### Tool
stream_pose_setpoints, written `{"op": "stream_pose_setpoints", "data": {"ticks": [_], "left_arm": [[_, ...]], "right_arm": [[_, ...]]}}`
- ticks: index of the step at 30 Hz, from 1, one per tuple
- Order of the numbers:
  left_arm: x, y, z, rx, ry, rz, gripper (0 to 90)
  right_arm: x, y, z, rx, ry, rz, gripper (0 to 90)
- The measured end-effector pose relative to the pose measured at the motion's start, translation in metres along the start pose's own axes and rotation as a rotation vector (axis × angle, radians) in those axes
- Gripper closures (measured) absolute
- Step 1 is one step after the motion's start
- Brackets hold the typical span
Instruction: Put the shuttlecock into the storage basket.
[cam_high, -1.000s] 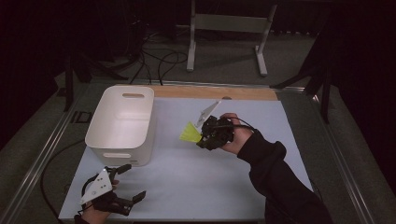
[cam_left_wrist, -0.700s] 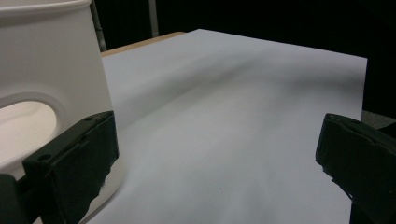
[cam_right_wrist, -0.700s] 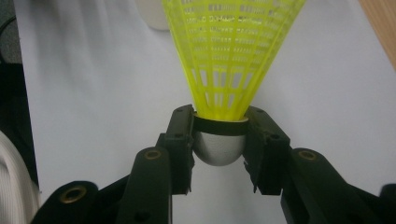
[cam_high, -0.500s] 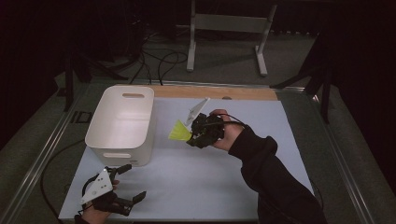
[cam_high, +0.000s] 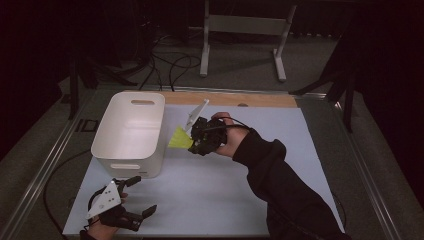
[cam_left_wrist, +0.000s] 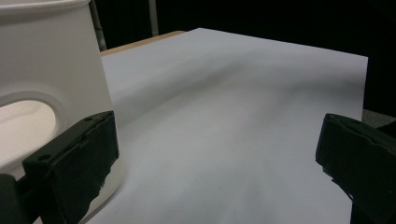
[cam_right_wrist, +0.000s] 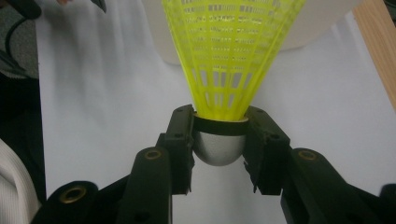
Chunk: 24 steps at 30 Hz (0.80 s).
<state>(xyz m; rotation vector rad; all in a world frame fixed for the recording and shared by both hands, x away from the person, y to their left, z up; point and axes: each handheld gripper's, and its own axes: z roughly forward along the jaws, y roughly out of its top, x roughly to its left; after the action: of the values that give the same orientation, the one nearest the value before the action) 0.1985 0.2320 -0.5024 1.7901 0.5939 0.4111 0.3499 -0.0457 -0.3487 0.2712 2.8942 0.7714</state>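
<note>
A yellow plastic shuttlecock (cam_right_wrist: 231, 56) with a silver rounded base is pinched at its base by my right gripper (cam_right_wrist: 219, 140), skirt pointing away from the jaws. From above, the right gripper (cam_high: 192, 142) hovers over the white sheet just right of the white bin (cam_high: 131, 131), the shuttlecock (cam_high: 179, 139) aimed at the bin's right wall. My left gripper (cam_high: 137, 200) rests low at the sheet's front left, in front of the bin, jaws wide apart with nothing between them. In its own view the left gripper (cam_left_wrist: 215, 158) has the bin's handle wall (cam_left_wrist: 42, 84) beside its left jaw.
A white sheet (cam_high: 280, 145) covers the table, with a wooden strip (cam_high: 235, 100) along its far edge. Behind the table are a metal stand (cam_high: 245, 30) and cables on the floor. The person's dark sleeve (cam_high: 280, 185) reaches in from the lower right.
The right gripper has carried the shuttlecock leftward and slightly up, closer to the bin. The left gripper has stayed where it was.
</note>
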Motion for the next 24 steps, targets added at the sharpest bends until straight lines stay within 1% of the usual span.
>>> {"op": "stream_pose_setpoints", "data": {"ticks": [9, 15, 18, 24], "left_arm": [[0.0, 0.0, 0.001, 0.007, -0.005, 0.0, 0.0], [0.0, 0.0, 0.001, 0.006, -0.006, -0.001, 0.0], [0.001, 0.0, 0.0, 0.004, -0.008, -0.002, 0.0], [0.0, 0.0, 0.001, 0.002, -0.009, -0.002, 0.0]], "right_arm": [[-0.003, 0.02, 0.004, -0.009, 0.013, 0.001, 64.8], [-0.001, 0.036, 0.005, -0.006, 0.018, -0.021, 64.8], [0.0, 0.043, 0.006, -0.017, 0.017, -0.029, 64.8], [-0.001, 0.056, 0.01, -0.006, 0.022, -0.054, 64.7]]}}
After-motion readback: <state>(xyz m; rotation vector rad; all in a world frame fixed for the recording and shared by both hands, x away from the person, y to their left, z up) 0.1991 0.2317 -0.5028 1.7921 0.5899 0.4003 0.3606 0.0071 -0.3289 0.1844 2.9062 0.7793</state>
